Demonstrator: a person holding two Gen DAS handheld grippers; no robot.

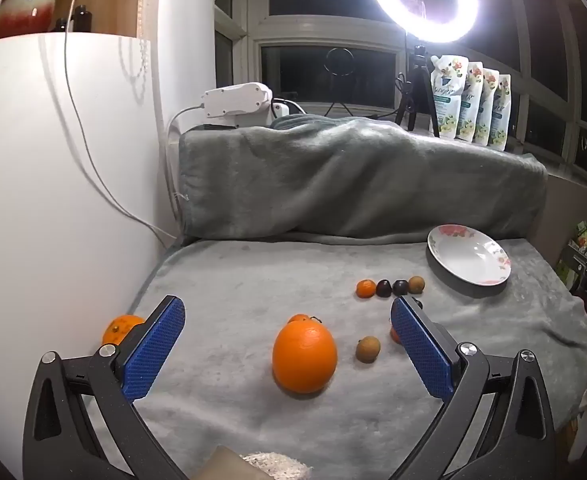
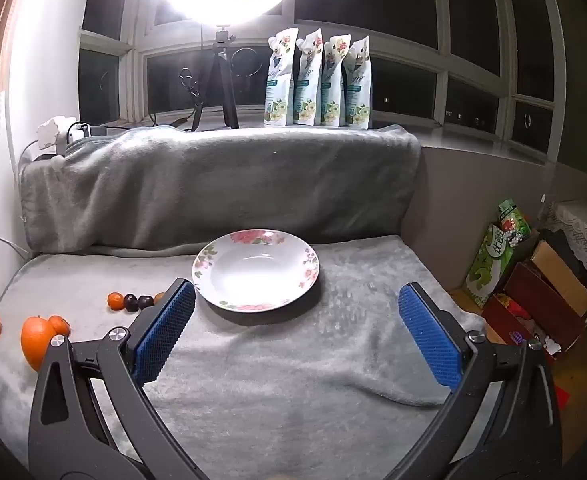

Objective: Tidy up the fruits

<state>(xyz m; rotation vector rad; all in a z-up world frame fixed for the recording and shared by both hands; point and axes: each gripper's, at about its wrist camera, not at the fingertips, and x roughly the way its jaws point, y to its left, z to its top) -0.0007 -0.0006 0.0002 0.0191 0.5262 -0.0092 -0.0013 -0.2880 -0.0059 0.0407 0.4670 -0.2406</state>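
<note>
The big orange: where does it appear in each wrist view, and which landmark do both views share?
Left wrist view: the big orange lies low in the centre, on the grey blanket.
Right wrist view: the big orange is at the far left edge.
Shared landmark: the flowered plate.

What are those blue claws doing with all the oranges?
A person holds a claw in each hand, and both are wide open with nothing in them. The left claw points at the big orange on the grey blanket, with smaller fruits scattered around it. The right claw faces the flowered plate, which has no fruit in it. So no fruit has been sorted yet.
</note>
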